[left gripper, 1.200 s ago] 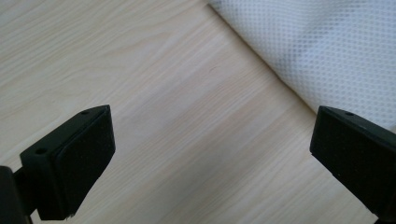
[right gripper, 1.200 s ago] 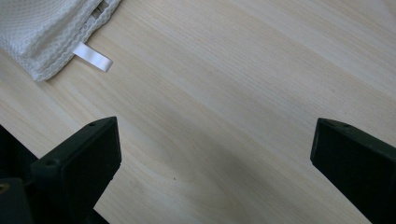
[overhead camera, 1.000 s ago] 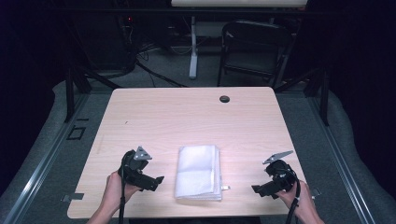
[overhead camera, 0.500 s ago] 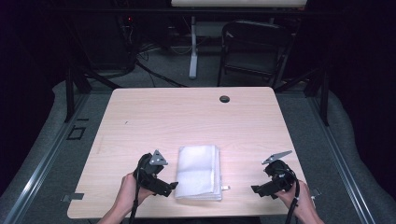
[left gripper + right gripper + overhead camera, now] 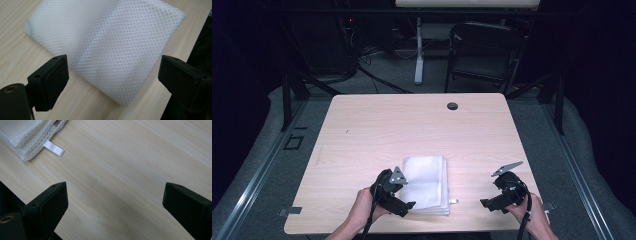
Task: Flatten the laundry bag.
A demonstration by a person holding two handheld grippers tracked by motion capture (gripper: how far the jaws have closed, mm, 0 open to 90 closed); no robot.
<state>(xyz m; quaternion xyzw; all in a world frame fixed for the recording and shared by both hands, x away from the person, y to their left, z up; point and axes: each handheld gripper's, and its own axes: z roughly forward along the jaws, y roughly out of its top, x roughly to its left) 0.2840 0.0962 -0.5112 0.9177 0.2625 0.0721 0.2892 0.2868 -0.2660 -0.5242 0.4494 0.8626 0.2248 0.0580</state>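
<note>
White mesh cloth [image 5: 426, 184] lies folded near the surface's [image 5: 412, 130] front edge. Your left gripper [image 5: 110, 75] straddles its corner, jaws just closing but not yet gripping; your right gripper [image 5: 486, 204], beside the cloth, gapes empty. Nothing's lifted yet.

white mesh cloth [image 5: 110, 47] – perforated, matt; table [image 5: 140, 165] – pale wood grain, smooth; satin tag [image 5: 53, 148] glossy.

- A light wooden table [image 5: 412, 125] with a dark round grommet [image 5: 452, 106] near its far edge.
- Grey carpet floor [image 5: 592, 165] around it.
- A black folding chair [image 5: 484, 55] behind.
- Dark, dim surroundings; cables [image 5: 372, 55] trail on the floor.
</note>
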